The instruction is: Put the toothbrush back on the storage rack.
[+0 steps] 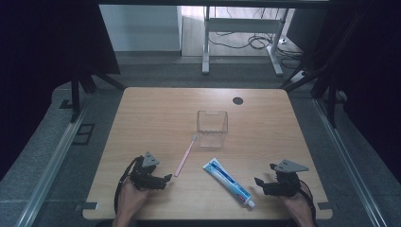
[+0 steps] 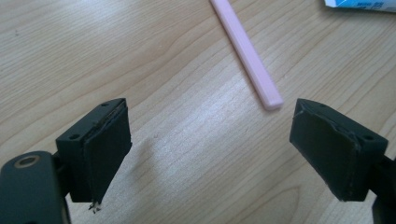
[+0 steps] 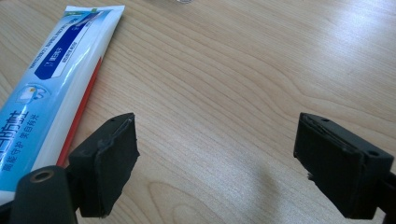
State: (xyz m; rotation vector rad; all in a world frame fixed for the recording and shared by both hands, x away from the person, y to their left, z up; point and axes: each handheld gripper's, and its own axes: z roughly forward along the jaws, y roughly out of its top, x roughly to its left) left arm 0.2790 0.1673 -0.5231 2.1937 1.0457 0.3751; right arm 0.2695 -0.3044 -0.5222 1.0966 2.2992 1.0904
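Two hand-held grippers, left (image 1: pixel 166 178) and right (image 1: pixel 258 182), are being held apart and empty near the pink toothbrush (image 1: pixel 186 155) lying left of the toothpaste tube (image 1: pixel 229 182), which risks being nudged away across the table (image 1: pixel 151 109).

The toothpaste tube (image 3: pixel 56 79) bears blue Chinese print, its small characters too blurred to read.

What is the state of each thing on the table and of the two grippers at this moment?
toothbrush: lying flat on the table, not held.
toothpaste tube: lying flat, cap on, not held.
clear container: upright, open at the top, looks empty.
left gripper: open, nothing between the jaws.
right gripper: open, nothing between the jaws.
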